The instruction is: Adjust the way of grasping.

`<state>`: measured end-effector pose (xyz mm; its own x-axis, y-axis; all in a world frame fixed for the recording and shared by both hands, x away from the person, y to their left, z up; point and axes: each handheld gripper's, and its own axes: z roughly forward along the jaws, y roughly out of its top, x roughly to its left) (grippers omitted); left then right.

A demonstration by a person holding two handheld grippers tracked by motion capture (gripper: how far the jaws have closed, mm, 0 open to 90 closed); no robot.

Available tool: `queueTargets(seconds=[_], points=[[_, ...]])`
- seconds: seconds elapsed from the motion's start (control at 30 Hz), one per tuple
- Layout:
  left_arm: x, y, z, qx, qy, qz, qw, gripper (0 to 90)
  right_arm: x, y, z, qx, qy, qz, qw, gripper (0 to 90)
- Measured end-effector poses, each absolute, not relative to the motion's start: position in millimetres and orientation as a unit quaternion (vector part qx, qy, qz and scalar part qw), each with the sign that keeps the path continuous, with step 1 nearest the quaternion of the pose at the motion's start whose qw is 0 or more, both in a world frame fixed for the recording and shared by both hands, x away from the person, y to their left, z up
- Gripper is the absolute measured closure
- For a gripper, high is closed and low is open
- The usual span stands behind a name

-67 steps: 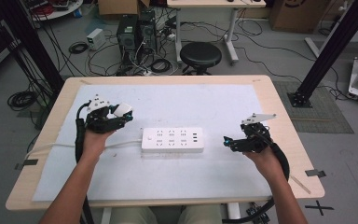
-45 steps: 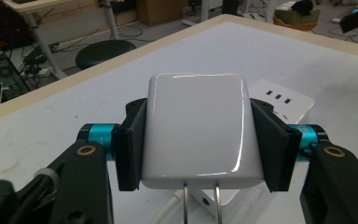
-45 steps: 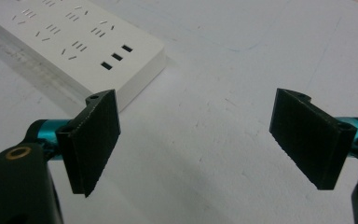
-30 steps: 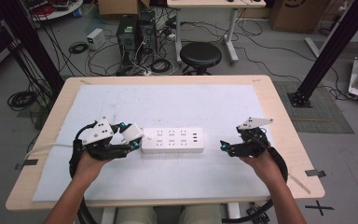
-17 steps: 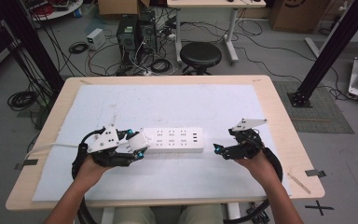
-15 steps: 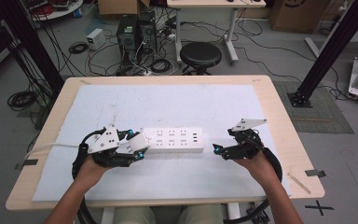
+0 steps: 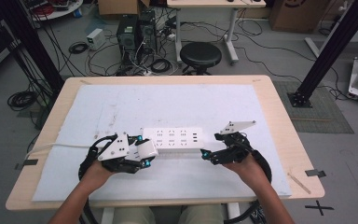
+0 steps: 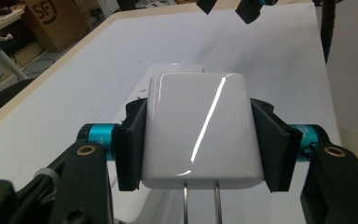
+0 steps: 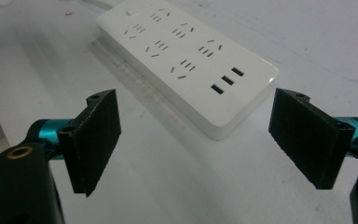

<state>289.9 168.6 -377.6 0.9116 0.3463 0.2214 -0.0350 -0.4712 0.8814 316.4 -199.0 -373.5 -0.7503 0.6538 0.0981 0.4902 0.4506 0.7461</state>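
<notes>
A white power strip [image 7: 173, 138] lies flat on the white mat in the middle of the table; its sockets and USB ports face up [image 9: 186, 65]. My left gripper [image 7: 142, 150] is shut on a glossy white plug adapter [image 8: 200, 128], both pads pressed to its sides and its two metal prongs pointing down. The adapter [image 7: 145, 149] hangs just over the strip's left end. My right gripper [image 7: 208, 152] is open at the strip's right end, its pads [image 9: 95, 140] apart and nothing between them.
The white mat [image 7: 121, 107] covers most of the wooden table [image 7: 282, 116]. The strip's white cable [image 7: 56, 148] runs off to the left edge. Beyond the table's far edge stand a black stool [image 7: 200, 53], computer towers and loose cables on the floor.
My left gripper has carried the adapter rightward and toward the near side, up to the strip's left end. My right gripper has moved left, close to the strip's right end.
</notes>
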Motion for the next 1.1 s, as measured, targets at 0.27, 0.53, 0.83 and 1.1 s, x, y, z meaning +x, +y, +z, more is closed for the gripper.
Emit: queueTargets(seconds=[0.27, 0.53, 0.83, 1.1], points=[[290.6, 156.6, -382.7, 0.842, 0.070, 0.181, 0.504, 42.6, 316.0, -186.7, -372.1, 0.336, 0.841, 0.419, 0.058, 16.9], [292.5, 145.3, -387.2, 0.841, 0.051, 0.178, 0.508, 42.6, 318.4, -177.9, -368.1, 0.340, 0.838, 0.426, 0.011, 16.9], [297.3, 136.6, -393.6, 0.835, 0.043, 0.183, 0.518, 42.5, 321.7, -170.3, -370.7, 0.345, 0.833, 0.431, -0.029, 17.0], [300.5, 125.0, -397.0, 0.830, 0.038, 0.177, 0.527, 42.5, 326.7, -165.8, -374.5, 0.352, 0.821, 0.444, -0.075, 16.9]])
